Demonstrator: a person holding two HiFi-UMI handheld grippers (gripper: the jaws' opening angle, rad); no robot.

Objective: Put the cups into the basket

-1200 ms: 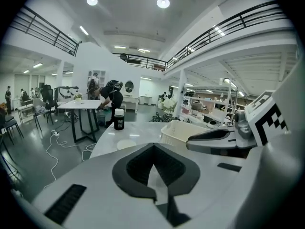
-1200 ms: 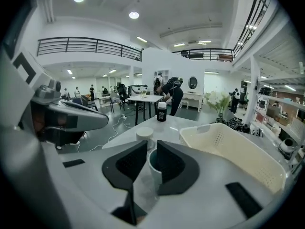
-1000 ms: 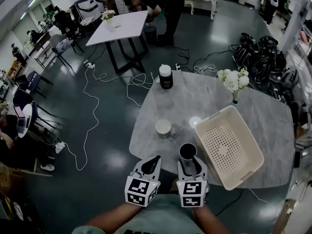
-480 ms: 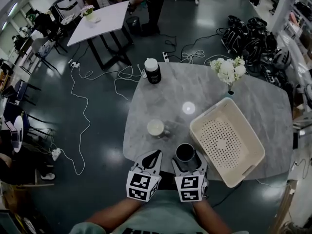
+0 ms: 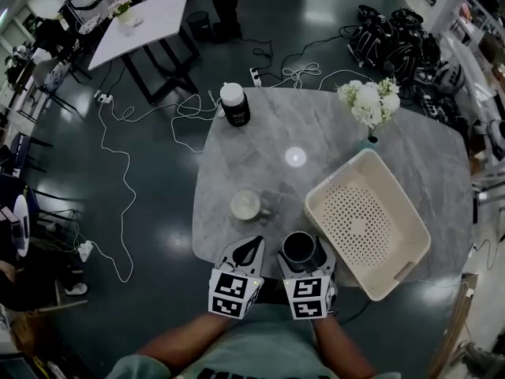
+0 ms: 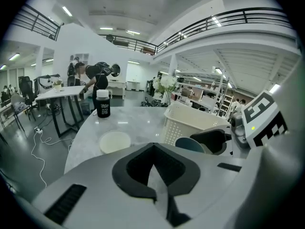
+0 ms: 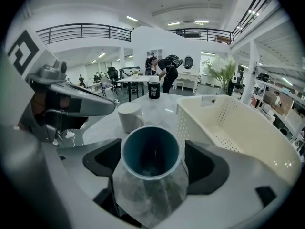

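On the grey marble table point(image 5: 260, 152) a dark cup point(image 5: 300, 248) stands upright near the front edge. It sits between the jaws of my right gripper point(image 5: 303, 254). These jaws have just been opening and stand wide, the pads not pressing on the blue-lined cup point(image 7: 150, 151). A white cup point(image 5: 245, 204) stands a little further in, to the left. My left gripper point(image 5: 253, 246) is shut and empty, beside the right one and short of the white cup point(image 6: 115, 141). The cream perforated basket point(image 5: 335, 176) lies empty just right of the dark cup.
A black jar with a white lid point(image 5: 234, 103) stands at the table's far left edge, and a vase of white flowers point(image 5: 368, 105) at the back right. Cables point(image 5: 126, 172) trail over the dark floor. A white table point(image 5: 142, 26) and a person stand far behind.
Both grippers have come down and forward towards the table edge. The right jaws have spread, and the dark cup now stands between them.
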